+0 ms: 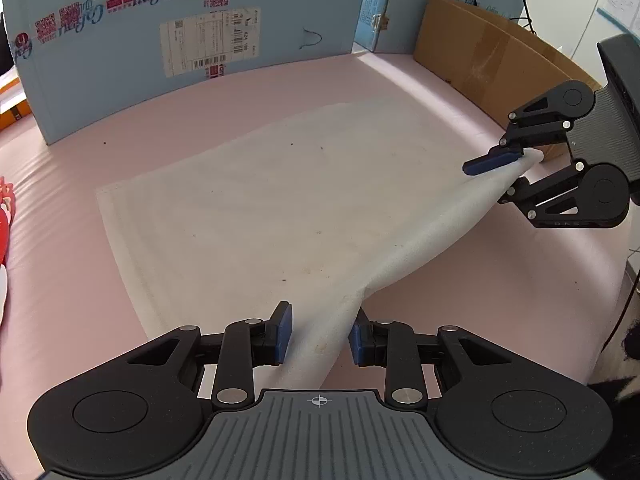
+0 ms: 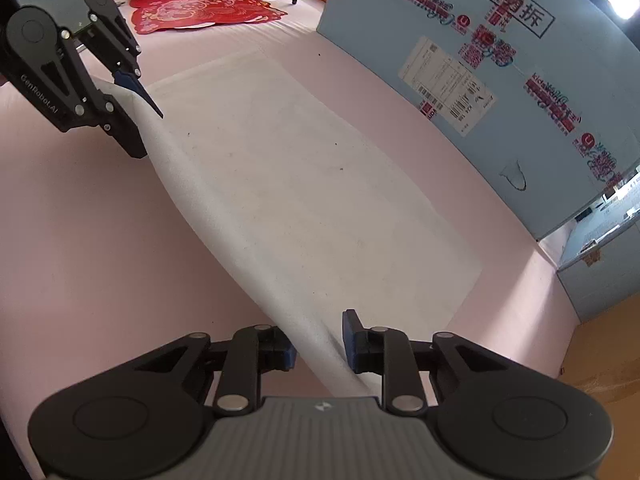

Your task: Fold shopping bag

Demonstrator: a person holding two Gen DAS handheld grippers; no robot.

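Lying across the pink tabletop (image 1: 280, 92), the white shopping bag (image 1: 248, 208) is flat over its far half while its near edge is lifted off the surface between your two tools. At the tabletop's left edge a red paper cutout (image 2: 192, 10) lies well apart from the bag. Your left gripper (image 1: 319, 334) has the bag's near-left corner bunched between its blue pads (image 1: 285, 332), which press in on the cloth from both sides — clamped on it, as the right wrist view confirms from the side. From there the raised edge runs taut as a rolled ridge across to your right gripper (image 2: 318, 342), whose pads likewise pinch the near-right corner; the left wrist view shows that corner's tip poking out past the closed fingers. Behind the bag, a light blue cardboard box (image 1: 160, 40) printed with pink logos and a shipping label stands along the tabletop's far edge — and a brown cardboard sheet (image 1: 480, 56) leans at the far right corner.
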